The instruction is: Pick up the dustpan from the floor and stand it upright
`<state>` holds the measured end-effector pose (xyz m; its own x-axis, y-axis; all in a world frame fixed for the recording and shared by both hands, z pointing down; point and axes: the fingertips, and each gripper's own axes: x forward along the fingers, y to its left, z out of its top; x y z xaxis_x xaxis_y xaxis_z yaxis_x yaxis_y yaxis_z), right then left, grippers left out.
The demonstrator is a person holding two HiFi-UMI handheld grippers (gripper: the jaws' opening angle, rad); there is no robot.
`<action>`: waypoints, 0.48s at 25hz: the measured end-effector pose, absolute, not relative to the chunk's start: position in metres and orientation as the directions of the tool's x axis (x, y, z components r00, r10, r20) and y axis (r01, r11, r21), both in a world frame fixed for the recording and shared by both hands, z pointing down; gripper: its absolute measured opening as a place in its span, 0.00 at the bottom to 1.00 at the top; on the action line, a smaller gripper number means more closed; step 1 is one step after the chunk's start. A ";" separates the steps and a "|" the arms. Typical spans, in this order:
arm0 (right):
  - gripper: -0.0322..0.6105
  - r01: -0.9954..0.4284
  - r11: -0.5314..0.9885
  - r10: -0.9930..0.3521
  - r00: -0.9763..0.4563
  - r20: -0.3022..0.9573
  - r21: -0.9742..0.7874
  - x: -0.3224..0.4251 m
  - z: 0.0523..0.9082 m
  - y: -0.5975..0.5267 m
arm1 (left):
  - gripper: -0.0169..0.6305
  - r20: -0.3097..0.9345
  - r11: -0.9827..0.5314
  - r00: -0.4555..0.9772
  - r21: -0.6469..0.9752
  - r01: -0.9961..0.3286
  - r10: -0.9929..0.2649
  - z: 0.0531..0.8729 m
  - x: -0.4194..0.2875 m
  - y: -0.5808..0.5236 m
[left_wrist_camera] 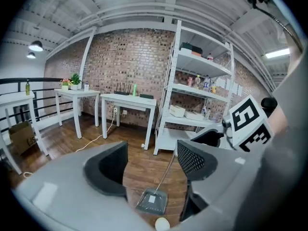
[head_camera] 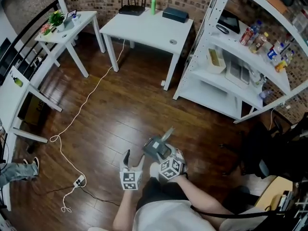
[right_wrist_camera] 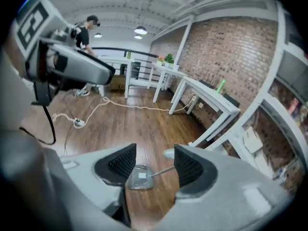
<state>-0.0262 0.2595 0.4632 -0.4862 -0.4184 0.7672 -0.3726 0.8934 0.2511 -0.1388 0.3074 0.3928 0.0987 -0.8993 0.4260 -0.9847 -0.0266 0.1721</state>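
Observation:
The dustpan (left_wrist_camera: 151, 200) is grey with a white label and a thin handle, and it rests on the wooden floor. In the left gripper view it lies beyond and below my left gripper (left_wrist_camera: 153, 162), whose jaws stand apart with only floor between them. My right gripper (right_wrist_camera: 154, 163) is also open, and the dustpan (right_wrist_camera: 138, 177) shows on the floor below its gap, untouched. In the head view both grippers hang side by side above the floor: left gripper (head_camera: 133, 160), right gripper (head_camera: 159, 150). Only a pale sliver of the dustpan (head_camera: 168, 133) shows past the right one. I cannot tell whether the pan stands or lies.
A white shoe tip (left_wrist_camera: 162, 224) is close to the pan. A white cable (head_camera: 77, 113) with a power strip (head_camera: 78, 181) crosses the floor at left. White tables (head_camera: 144, 30) stand at the back and a white shelf unit (head_camera: 226, 81) at right. Another person's leg (head_camera: 14, 171) is at far left.

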 end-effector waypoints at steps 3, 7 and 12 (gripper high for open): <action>0.44 -0.522 0.841 -0.460 -0.551 0.696 0.143 0.000 0.418 0.280 | 0.55 0.387 -0.076 0.135 0.164 -0.983 -0.912 0.369 -0.125 0.318; 0.78 -0.577 0.816 -0.479 -0.715 0.509 -0.043 0.014 0.357 0.308 | 0.55 0.293 -0.159 0.192 0.131 -0.978 -0.937 0.325 -0.106 0.327; 0.78 -0.733 0.677 -0.681 -0.658 0.322 -0.065 0.079 0.258 0.354 | 0.55 0.203 -0.249 0.257 0.060 -0.967 -0.945 0.248 -0.057 0.373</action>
<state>0.0794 0.3542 0.2579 -0.6576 -0.6809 0.3224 -0.7330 0.6772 -0.0647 -0.0570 0.3731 0.2485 0.2565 -0.9450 0.2027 -0.9665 -0.2494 0.0604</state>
